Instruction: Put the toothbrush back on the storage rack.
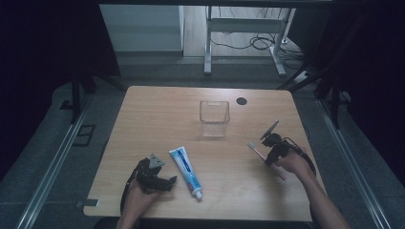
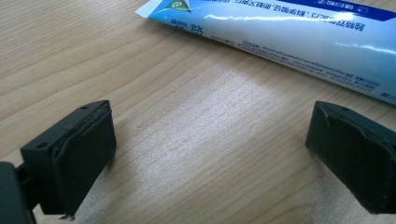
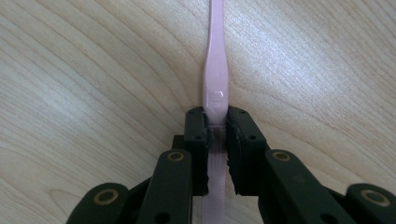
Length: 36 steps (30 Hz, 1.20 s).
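A pink toothbrush (image 1: 258, 151) lies at the right of the wooden table (image 1: 157, 114), bristle end pointing toward the far left. My right gripper (image 1: 273, 155) is shut on its handle. In the right gripper view the black pads (image 3: 198, 135) pinch the pink handle (image 3: 215, 70), which runs straight ahead, low over the wood. A white and blue toothpaste tube (image 1: 186, 171) lies near the front, cap toward me. My left gripper (image 1: 167, 183) rests just left of it, open. Between its wide jaws in the left gripper view (image 2: 210, 154) is bare wood, with the tube (image 2: 299, 32) beyond.
A clear plastic cup (image 1: 214, 118) stands upright at the table's middle, toward the far side. A small black round mark (image 1: 241, 100) sits near the far edge. Beyond the table stand metal desk legs and cables on the floor.
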### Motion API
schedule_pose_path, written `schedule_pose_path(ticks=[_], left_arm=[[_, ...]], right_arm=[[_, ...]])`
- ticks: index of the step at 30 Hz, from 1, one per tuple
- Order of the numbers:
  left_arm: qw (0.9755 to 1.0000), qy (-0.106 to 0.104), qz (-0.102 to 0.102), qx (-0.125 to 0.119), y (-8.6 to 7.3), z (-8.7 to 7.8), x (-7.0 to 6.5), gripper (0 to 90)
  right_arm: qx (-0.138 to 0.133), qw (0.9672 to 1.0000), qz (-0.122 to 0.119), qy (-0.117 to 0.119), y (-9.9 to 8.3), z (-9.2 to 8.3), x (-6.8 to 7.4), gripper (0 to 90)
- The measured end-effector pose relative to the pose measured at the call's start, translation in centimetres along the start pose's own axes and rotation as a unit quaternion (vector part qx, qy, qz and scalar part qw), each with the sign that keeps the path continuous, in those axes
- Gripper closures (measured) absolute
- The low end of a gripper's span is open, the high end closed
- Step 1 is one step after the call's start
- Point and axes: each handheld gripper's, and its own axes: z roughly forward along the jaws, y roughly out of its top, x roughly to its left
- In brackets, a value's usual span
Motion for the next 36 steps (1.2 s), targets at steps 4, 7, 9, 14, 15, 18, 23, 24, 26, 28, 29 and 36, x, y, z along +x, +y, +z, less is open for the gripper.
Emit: schedule_pose_path(ticks=[4, 7, 9, 14, 15, 18, 23, 24, 26, 28, 29, 36], left_arm=[[1.0000, 0.000, 0.000, 0.000, 0.0, 0.0, 0.0, 1.9], [1.0000, 0.000, 0.000, 0.000, 0.0, 0.0, 0.0, 1.9], [1.0000, 0.000, 0.000, 0.000, 0.0, 0.0, 0.0, 1.9], [1.0000, 0.000, 0.000, 0.000, 0.0, 0.0, 0.0, 1.9], [1.0000, 0.000, 0.000, 0.000, 0.0, 0.0, 0.0, 1.9], [1.0000, 0.000, 0.000, 0.000, 0.0, 0.0, 0.0, 1.9], [1.0000, 0.000, 0.000, 0.000, 0.0, 0.0, 0.0, 1.9], [1.0000, 0.000, 0.000, 0.000, 0.0, 0.0, 0.0, 1.9], [1.0000, 0.000, 0.000, 0.000, 0.0, 0.0, 0.0, 1.9], [1.0000, 0.000, 0.000, 0.000, 0.0, 0.0, 0.0, 1.9], [1.0000, 0.000, 0.000, 0.000, 0.0, 0.0, 0.0, 1.9], [1.0000, 0.000, 0.001, 0.001, 0.0, 0.0, 0.0, 1.9]], right_arm=[[-0.010, 0.9999, 0.001, -0.003, -0.3, -0.1, -0.2, 78.4], [-0.020, 0.9998, 0.005, -0.002, -0.6, -0.3, -0.3, 78.4], [-0.025, 0.9997, 0.004, 0.000, -0.7, -0.6, -0.3, 78.4], [-0.047, 0.9989, 0.006, 0.007, -1.1, -1.5, -0.2, 78.4], [-0.052, 0.9986, 0.002, 0.009, -1.2, -1.6, -0.2, 78.5], [-0.063, 0.9980, -0.001, 0.008, -1.3, -2.1, 0.0, 78.5], [-0.083, 0.9965, -0.003, 0.010, -1.5, -2.7, 0.2, 78.5], [-0.086, 0.9962, -0.004, 0.011, -1.5, -2.8, 0.3, 78.5], [-0.095, 0.9954, -0.005, 0.010, -1.5, -3.1, 0.3, 78.5], [-0.104, 0.9946, -0.006, 0.010, -1.5, -3.5, 0.4, 78.5], [-0.109, 0.9940, -0.005, 0.009, -1.4, -3.6, 0.4, 78.5], [-0.144, 0.9895, -0.003, 0.008, -1.3, -5.2, 0.5, 78.5]])
